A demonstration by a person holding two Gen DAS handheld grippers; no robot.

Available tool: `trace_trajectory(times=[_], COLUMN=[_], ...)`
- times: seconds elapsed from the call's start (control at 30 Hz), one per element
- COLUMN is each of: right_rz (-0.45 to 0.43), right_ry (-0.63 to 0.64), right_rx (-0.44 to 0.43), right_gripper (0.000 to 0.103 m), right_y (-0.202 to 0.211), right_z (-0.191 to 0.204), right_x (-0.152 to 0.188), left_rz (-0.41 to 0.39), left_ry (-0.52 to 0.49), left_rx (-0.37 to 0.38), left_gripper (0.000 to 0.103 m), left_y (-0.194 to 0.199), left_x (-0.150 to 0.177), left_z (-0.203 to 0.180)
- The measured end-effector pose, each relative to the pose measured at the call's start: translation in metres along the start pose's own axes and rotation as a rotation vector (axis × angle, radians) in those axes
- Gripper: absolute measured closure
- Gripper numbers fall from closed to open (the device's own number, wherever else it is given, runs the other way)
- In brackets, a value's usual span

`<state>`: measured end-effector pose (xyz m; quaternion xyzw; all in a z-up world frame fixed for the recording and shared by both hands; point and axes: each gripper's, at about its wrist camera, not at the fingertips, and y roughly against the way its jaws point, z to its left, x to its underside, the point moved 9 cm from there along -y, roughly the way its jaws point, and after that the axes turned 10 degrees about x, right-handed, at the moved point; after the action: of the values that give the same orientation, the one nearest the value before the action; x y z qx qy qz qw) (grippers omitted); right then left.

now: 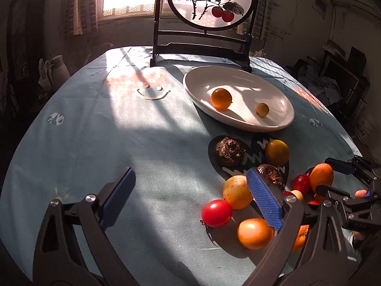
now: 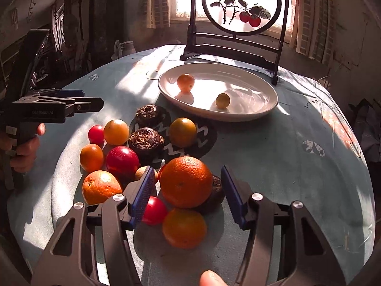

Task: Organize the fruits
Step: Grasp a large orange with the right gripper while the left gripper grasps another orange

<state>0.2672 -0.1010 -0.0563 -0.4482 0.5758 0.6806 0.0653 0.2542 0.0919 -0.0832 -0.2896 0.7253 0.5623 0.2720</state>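
Left gripper is spread wide over bare cloth. Right gripper is spread around a large orange, pads apart from it, in the fruit pile near the plate.

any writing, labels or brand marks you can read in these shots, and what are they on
"事" with smaller characters beside it, partly cut off or too small to read: round painted screen in the dark wooden stand.
Embossed brand on the black left gripper body: too faint to read.
Lettering along the blue-grey tablecloth edge: too small to read.
Letters on the right gripper body: too dim to read.
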Motion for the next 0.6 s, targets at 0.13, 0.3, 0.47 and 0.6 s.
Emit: trace_trajectory(times=[0.13,0.3,0.47,0.6], right_rz=[0.01,0.013,0.011,-0.013], right_ry=[-0.002,0.003,-0.028,-0.116], right_rx=[-0.005,-0.008,-0.028,-0.091], right_gripper=[0.053,0.058,0.059,0.059], right_y=[-0.002,-0.002,-0.002,0.006], right_z=[0.001,0.002,0.0,-0.009], right_x=[0.001,0.002,0.001,-0.005], left_rz=[0.002,-0.001,-0.004,-0.005], left_ry=[-0.002,-0.004,-0.015,-0.071], left_rx=[0.001,-0.008,-0.006,0.134], left_gripper=[0.007,0.007,0.007,0.007], left_y=[0.0,0.0,0.002,0.014], left_x=[0.0,0.001,0.002,0.01], left_z=[-0.001,0.001,-0.002,-0.034])
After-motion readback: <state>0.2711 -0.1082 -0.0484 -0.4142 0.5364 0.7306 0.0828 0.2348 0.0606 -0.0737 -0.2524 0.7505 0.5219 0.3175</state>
